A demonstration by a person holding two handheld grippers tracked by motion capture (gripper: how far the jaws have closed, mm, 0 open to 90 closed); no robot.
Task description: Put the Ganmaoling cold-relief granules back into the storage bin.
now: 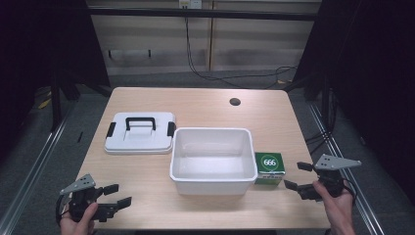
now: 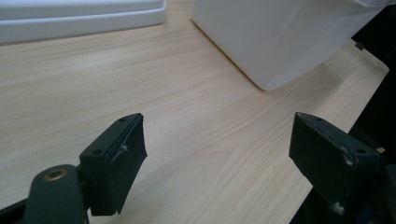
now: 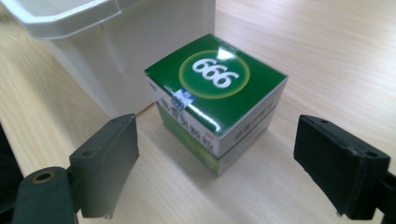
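Left hand-held gripper (image 1: 116, 195) rests low over the near left corner of the desk (image 1: 205, 105), held in the person's left hand (image 1: 78, 223); its jaws stand released, wide apart, with bare wood between them. From the left gripper view the same gap frames only desk grain, with the white tub's wall rising ahead to the right.

Toward the left edge, farther back, a flat white lid (image 1: 140, 133) with a black handle and two black side latches lies on the desk. Just beside it to the right, near the middle of the desk, sits the open white tub (image 1: 214, 160), its inside bare.

Touching or nearly touching the tub's right wall stands a small green box (image 1: 269, 168) marked 666 in a white circle on its top; the right gripper view shows the box (image 3: 215, 100) tight against the tub (image 3: 116, 42).

Near the right edge of the desk, the right hand-held gripper (image 1: 298, 176), held in the right hand (image 1: 337, 203), points at the box with its jaws released and spread wider than the box, not touching it.
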